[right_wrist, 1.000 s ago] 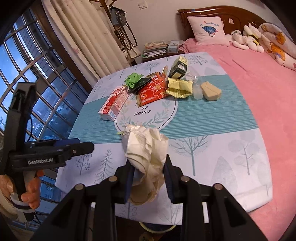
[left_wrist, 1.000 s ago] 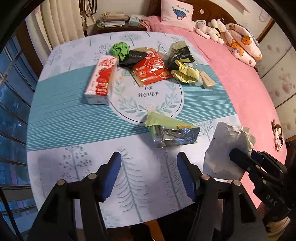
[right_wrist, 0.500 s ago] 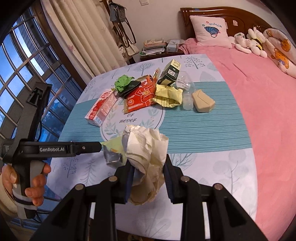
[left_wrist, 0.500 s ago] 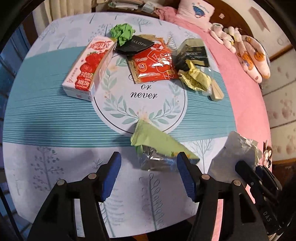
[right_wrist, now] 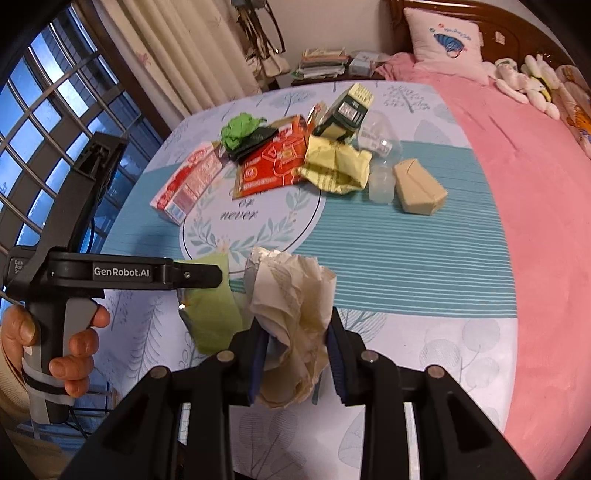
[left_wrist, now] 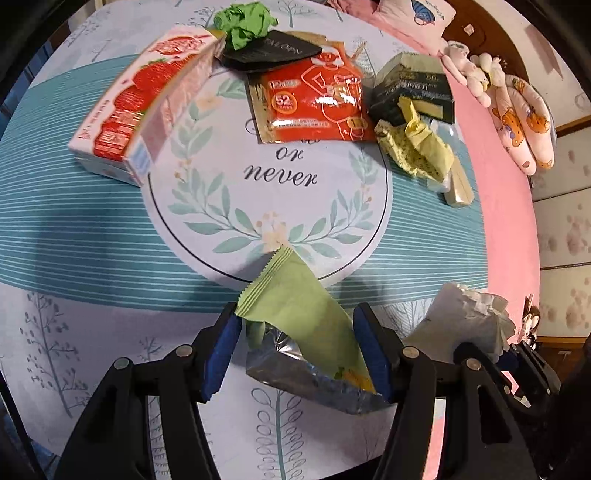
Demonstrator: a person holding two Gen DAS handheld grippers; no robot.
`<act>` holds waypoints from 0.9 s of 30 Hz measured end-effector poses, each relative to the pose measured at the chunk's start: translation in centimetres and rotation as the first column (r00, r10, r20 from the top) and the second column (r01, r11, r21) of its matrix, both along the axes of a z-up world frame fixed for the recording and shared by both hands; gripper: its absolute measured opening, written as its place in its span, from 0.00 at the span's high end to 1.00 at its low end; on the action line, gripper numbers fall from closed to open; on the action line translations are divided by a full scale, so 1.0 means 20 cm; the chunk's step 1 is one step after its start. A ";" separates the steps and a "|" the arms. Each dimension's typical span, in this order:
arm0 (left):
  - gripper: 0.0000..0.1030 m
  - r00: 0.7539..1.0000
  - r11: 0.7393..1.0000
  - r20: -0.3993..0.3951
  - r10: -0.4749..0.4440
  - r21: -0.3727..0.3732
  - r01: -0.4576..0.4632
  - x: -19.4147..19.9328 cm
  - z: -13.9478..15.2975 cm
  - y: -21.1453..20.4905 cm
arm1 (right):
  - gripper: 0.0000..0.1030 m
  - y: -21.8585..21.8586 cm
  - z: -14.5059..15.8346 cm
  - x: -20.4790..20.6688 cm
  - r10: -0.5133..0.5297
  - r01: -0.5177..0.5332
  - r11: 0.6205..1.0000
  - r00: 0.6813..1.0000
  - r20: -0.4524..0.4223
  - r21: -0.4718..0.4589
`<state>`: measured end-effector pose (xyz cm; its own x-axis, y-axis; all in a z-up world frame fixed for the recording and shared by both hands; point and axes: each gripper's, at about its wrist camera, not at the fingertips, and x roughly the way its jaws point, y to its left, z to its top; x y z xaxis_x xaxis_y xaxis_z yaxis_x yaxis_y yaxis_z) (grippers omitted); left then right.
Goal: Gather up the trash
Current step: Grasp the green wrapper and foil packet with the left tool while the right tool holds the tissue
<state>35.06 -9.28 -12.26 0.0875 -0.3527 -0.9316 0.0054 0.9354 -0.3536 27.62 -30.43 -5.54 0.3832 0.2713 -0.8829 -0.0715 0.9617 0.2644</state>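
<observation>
A green snack wrapper (left_wrist: 295, 306) with a silver inside lies on the printed tablecloth (left_wrist: 92, 332) near its front edge. My left gripper (left_wrist: 297, 350) points steeply down over it, open, one blue pad on each side of the wrapper. In the right wrist view the wrapper (right_wrist: 210, 314) shows under the left gripper's black body (right_wrist: 122, 273), which a hand (right_wrist: 74, 343) holds. My right gripper (right_wrist: 295, 354) is shut on a crumpled cream paper wad (right_wrist: 291, 295). That wad (left_wrist: 465, 317) hangs just right of the left gripper.
More trash sits at the table's far side: a strawberry carton (left_wrist: 140, 110), green crumpled paper (left_wrist: 245, 22), a black packet (left_wrist: 273, 51), a red packet (left_wrist: 314, 107), a dark box (left_wrist: 413, 92), yellow paper (left_wrist: 417, 147), a beige block (left_wrist: 458, 188). A pink bed (right_wrist: 517, 184) borders the right.
My left gripper has come down and forward, so the green wrapper now lies between its pads. My right gripper has shifted with the paper wad still clamped.
</observation>
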 end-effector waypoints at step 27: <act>0.94 0.982 0.996 0.176 -0.062 0.067 0.051 -0.18 0.23 0.01 | 0.71 0.11 0.02 0.00 0.018 -0.018 0.999 1.000 0.003 0.033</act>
